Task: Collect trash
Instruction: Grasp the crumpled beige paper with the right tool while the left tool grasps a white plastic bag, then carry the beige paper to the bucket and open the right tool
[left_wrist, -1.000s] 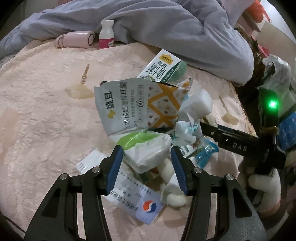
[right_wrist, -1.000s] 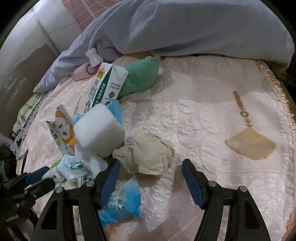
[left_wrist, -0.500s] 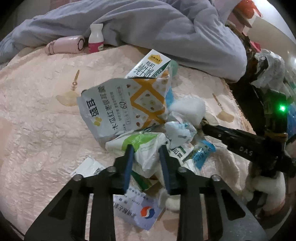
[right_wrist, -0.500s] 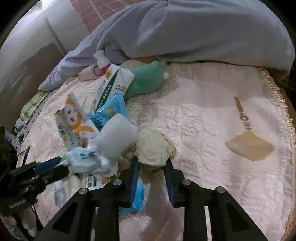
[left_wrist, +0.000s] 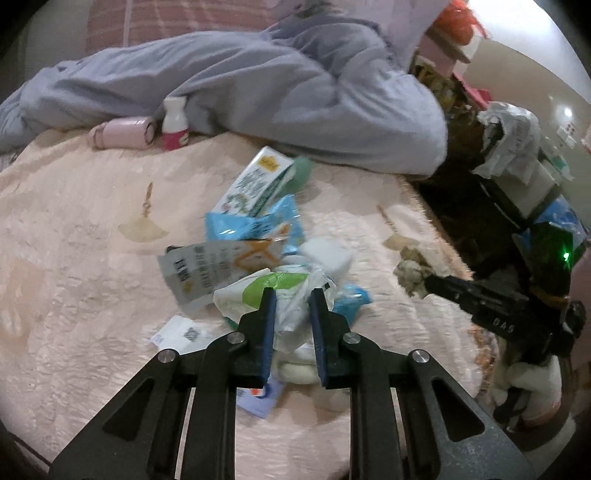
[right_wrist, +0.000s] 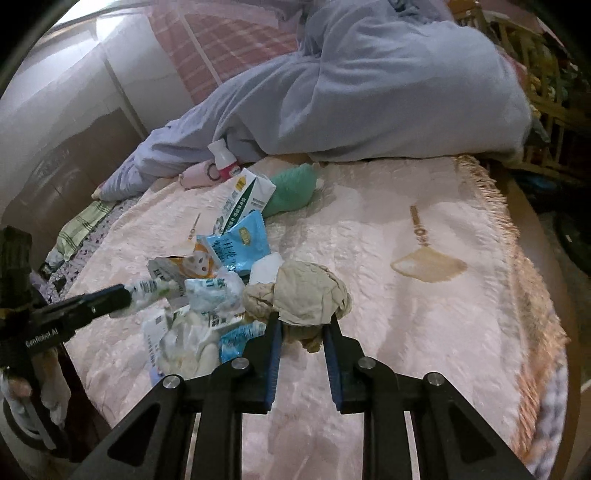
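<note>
A heap of trash lies on a pink quilted bed cover (left_wrist: 74, 258). My left gripper (left_wrist: 291, 299) is shut on a white and green plastic wrapper (left_wrist: 258, 291), lifted a little off the heap. My right gripper (right_wrist: 303, 321) is shut on a crumpled beige tissue wad (right_wrist: 303, 291), which also shows in the left wrist view (left_wrist: 410, 269). In the heap are a grey and orange snack bag (left_wrist: 218, 266), a blue packet (left_wrist: 255, 225), a white foam block (left_wrist: 327, 254) and a milk carton (left_wrist: 255, 184).
A grey-blue duvet (left_wrist: 277, 92) lies across the far side. A pink flask (left_wrist: 122, 131) and a small white and red bottle (left_wrist: 173, 125) lie by it. A green plush (right_wrist: 291, 188) sits behind the carton. The fringed bed edge (right_wrist: 517, 251) is at the right.
Both grippers have closed from open: the left on the white and green wrapper, the right on the beige tissue wad. Both have lifted and drawn back; the snack bag has tipped down.
</note>
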